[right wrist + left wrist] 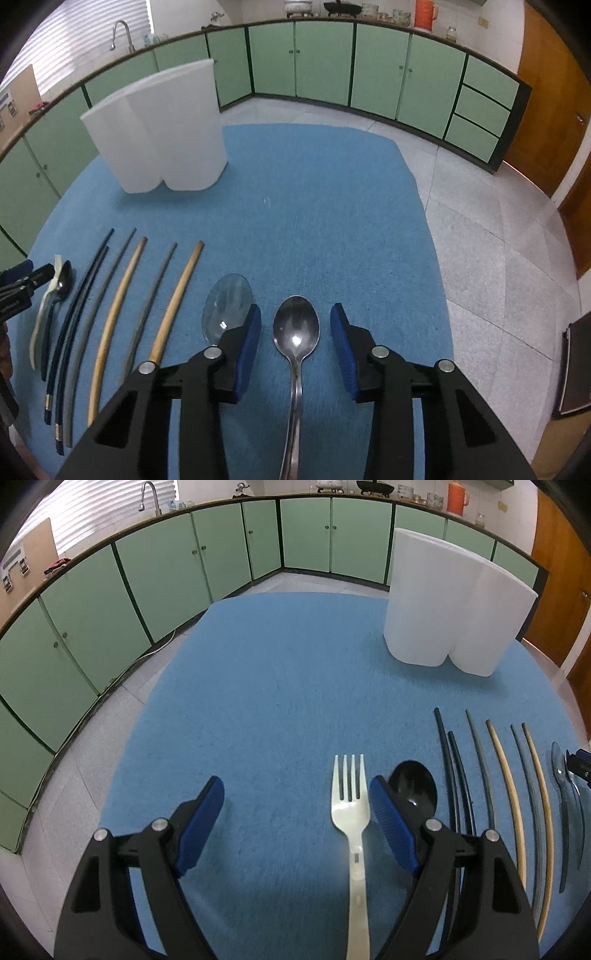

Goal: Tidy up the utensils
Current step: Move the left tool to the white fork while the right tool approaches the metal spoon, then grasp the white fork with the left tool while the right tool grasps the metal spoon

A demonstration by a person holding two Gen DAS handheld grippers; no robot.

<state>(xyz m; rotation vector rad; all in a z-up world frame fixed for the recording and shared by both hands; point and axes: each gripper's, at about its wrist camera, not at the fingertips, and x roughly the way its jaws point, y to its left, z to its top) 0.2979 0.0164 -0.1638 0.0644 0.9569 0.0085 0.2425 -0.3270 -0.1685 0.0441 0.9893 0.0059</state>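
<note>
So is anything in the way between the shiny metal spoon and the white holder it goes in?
Nothing visible. The metal spoon lies between the open fingers of the right gripper, and only bare blue mat stretches from it to the white holder. The chopsticks lie off to the side.

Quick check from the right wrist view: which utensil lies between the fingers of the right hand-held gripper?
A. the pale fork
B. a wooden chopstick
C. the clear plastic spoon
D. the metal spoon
D. The metal spoon lies on the blue mat between the blue pads of the right hand-held gripper, which do not touch it; the clear plastic spoon sits outside the left pad.
</note>
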